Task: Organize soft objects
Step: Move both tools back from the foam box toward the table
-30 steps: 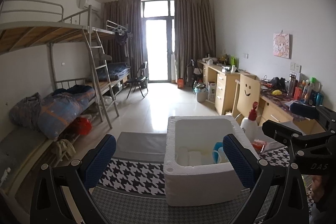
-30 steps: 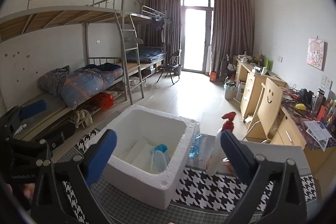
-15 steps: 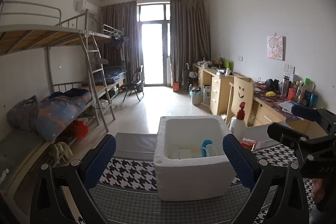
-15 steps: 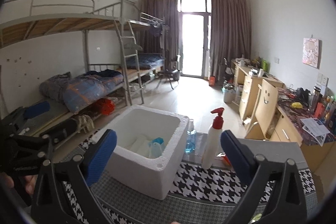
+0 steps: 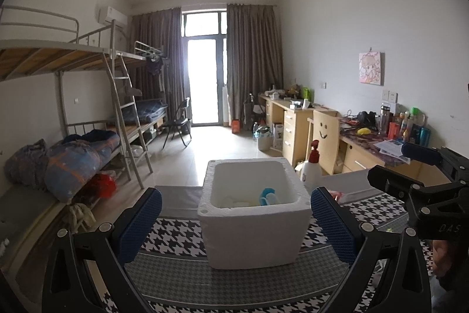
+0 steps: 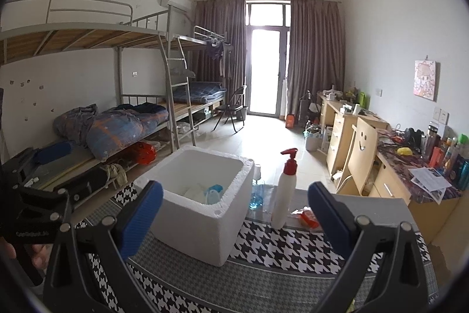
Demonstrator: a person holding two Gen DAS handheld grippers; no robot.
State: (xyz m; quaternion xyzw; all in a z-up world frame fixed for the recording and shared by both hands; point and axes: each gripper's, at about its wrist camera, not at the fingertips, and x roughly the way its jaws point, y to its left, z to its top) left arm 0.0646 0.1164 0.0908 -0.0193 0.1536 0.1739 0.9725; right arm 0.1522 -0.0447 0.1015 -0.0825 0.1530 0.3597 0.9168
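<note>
Pulled back and lifted since a second ago, so that the white foam box (image 5: 254, 213) sat smaller and lower at centre frame, with more of its front wall showing. Left tongs (image 5: 236, 220) spread wide and empty, blue pads either side of the box; right tongs (image 6: 234, 214) likewise wide apart, holding nothing. Inside the box, toward its lower right, lay pale soft items (image 6: 195, 192) and something light blue (image 5: 268, 195), too small to name. Just right of the box stood a white pump bottle (image 6: 283, 195) with a red head, on the houndstooth-covered worktop (image 6: 281, 244).

Risks, as a judgement: sweeping the right tongs toward the box could topple the tall bottle; pinching the light box's rim could drag or tip it.

Legible writing: only "DAS" on the right tongs' frame at lower right of the left view.
</note>
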